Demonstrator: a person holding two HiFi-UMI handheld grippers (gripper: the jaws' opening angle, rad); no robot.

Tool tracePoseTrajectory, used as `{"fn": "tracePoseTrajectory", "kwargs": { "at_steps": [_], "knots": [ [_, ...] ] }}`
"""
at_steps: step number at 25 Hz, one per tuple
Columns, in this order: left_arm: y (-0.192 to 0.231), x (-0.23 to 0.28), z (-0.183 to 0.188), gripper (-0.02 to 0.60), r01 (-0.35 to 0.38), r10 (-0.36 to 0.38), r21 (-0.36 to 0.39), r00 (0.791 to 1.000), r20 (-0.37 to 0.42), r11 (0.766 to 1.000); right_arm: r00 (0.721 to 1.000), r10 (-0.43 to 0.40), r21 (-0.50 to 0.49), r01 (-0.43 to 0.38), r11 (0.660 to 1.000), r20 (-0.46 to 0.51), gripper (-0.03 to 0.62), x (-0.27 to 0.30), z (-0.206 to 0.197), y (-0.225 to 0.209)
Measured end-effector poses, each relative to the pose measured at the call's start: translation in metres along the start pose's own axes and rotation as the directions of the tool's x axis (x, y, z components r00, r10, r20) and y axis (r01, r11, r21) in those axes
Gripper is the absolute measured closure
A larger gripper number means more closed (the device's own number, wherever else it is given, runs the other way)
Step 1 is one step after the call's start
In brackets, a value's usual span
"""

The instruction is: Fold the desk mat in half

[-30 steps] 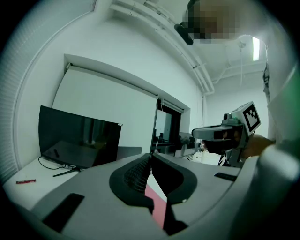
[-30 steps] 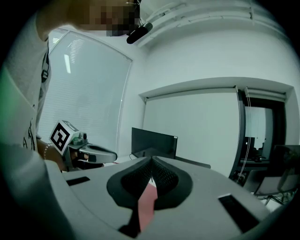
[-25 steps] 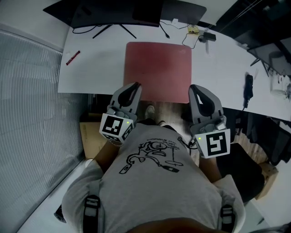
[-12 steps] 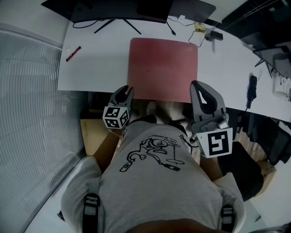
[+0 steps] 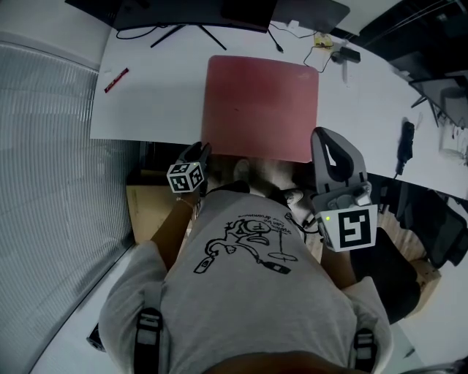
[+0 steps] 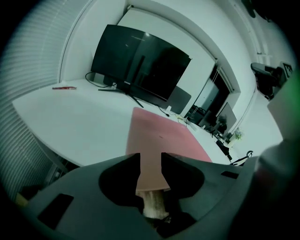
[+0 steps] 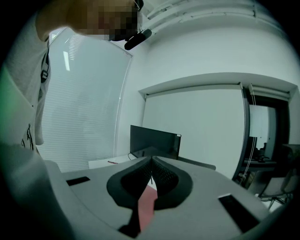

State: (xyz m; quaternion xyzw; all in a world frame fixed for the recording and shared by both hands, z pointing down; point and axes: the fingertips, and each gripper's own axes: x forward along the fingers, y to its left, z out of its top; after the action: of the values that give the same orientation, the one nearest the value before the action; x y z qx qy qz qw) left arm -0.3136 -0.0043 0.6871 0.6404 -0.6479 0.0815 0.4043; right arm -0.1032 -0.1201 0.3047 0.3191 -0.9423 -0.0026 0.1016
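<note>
The red desk mat [image 5: 262,102] lies flat on the white desk [image 5: 157,88], its near edge overhanging the desk's front. My left gripper [image 5: 199,151] sits low at the mat's near-left corner. In the left gripper view its jaws [image 6: 151,157] are opening, and the mat [image 6: 159,136] shows through the gap with no pad pressing on it. My right gripper [image 5: 327,135] stands just right of the mat's near-right corner, tilted upward. Its tips [image 7: 151,161] meet, shut. A red strip of mat [image 7: 146,206] shows low behind them.
A black monitor [image 5: 190,11] stands at the desk's far edge, with a red pen [image 5: 115,80] to the left. Cables and small devices [image 5: 329,47] lie at the far right, and a black object [image 5: 406,139] further right. A cardboard box [image 5: 150,208] sits below the desk.
The left gripper has dropped back from the mat's near-left corner and its jaws have parted. The right gripper has stayed by the near-right corner.
</note>
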Motion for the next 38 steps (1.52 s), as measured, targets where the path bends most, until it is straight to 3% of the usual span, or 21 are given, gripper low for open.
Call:
{"fn": "tracePoseTrajectory", "kwargs": {
  "at_steps": [7,13,17,21,27,30,38],
  "knots": [
    [0.031,0.016,-0.041,0.377,-0.028,0.013,-0.179,0.996,-0.083,0.983,1.000,-0.017,0.016,0.017,1.000,0.019,0.588,-0.004,0.003,-0.005],
    [0.030,0.028,-0.057,0.339,0.033,-0.074,-0.353,0.992,-0.106,0.935,1.000,-0.025,0.012,0.025,1.000,0.003,0.588,-0.009,-0.001,-0.010],
    [0.035,0.033,-0.061,0.339,0.048,-0.096,-0.410,0.990,-0.099,0.911,0.999,-0.037,0.015,0.037,0.999,-0.002,0.588,-0.009,-0.003,-0.012],
    [0.037,0.035,-0.060,0.433,0.039,-0.088,-0.418,0.991,-0.097,0.908,0.999,-0.035,-0.004,0.035,0.999,-0.015,0.588,-0.011,-0.006,-0.015],
    [0.037,0.031,-0.058,0.472,0.012,-0.063,-0.415,0.992,-0.111,0.910,0.999,-0.046,0.021,0.046,0.999,0.002,0.588,-0.006,-0.001,-0.016],
    [0.035,0.027,-0.055,0.541,0.003,-0.049,-0.395,0.993,-0.106,0.919,0.999,-0.039,0.020,0.039,0.999,0.006,0.588,-0.006,-0.001,-0.015],
    [0.024,0.019,-0.042,0.548,0.041,-0.069,-0.280,0.993,-0.091,0.959,1.000,-0.018,0.003,0.018,1.000,-0.008,0.588,-0.008,-0.005,-0.014]
  ]
}}
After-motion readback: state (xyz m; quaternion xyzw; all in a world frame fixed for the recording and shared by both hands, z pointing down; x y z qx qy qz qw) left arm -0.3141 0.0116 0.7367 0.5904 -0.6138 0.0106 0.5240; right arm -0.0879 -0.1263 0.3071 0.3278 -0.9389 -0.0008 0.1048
